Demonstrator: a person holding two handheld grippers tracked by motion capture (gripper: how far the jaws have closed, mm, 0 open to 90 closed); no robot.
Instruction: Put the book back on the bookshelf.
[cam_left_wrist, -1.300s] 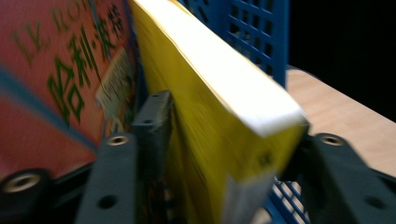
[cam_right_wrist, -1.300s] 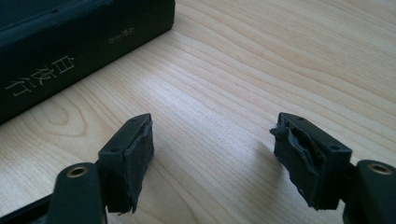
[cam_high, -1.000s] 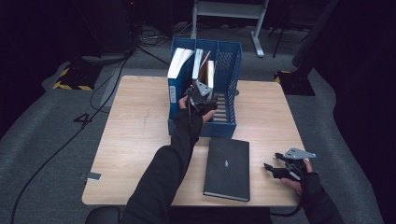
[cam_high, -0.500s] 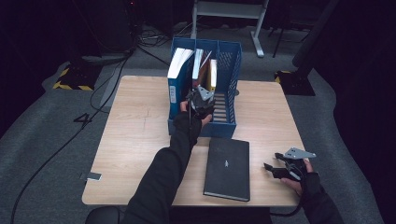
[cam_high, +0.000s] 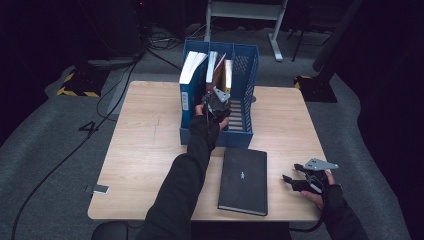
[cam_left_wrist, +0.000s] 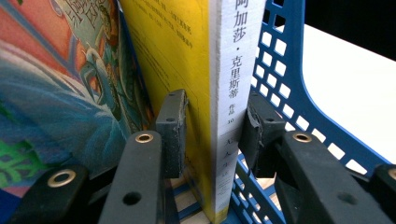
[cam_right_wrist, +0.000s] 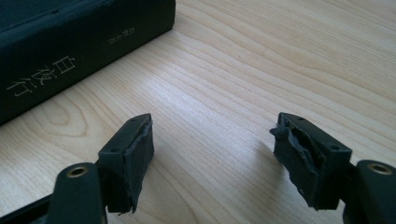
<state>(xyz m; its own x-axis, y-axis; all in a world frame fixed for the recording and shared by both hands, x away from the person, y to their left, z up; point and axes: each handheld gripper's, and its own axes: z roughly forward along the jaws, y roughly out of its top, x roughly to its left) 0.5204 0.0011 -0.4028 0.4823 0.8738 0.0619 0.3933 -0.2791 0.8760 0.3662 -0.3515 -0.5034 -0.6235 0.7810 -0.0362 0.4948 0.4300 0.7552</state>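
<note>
The left tool (cam_high: 218, 98) reached into the blue file rack (cam_high: 247, 131) that stood at the middle of the counter's (cam_high: 150, 145) far edge. In the left gripper view its jaws had just been closing on a yellow book (cam_left_wrist: 187, 56) with a white spine, and both pads (cam_left_wrist: 172, 130) pressed against it, 1 on the yellow cover and 1 on the far side by the rack's perforated wall. The yellow book stood upright in the rack's right compartment, beside a book with a colourful illustrated cover (cam_left_wrist: 56, 93) on its other side. From the high view, 1 thick white-edged volume (cam_high: 191, 67) leaned in the rack's left compartment.

The right tool (cam_high: 301, 182) rested low near the counter's near right corner, its jaws spread wide with nothing between them; in the right gripper view (cam_right_wrist: 210, 154) only bare wood lay between the pads. A black book (cam_high: 244, 180) lay flat at the counter's near edge, just beside the right tool and apart from it, its spine with pale characters facing that tool.
</note>
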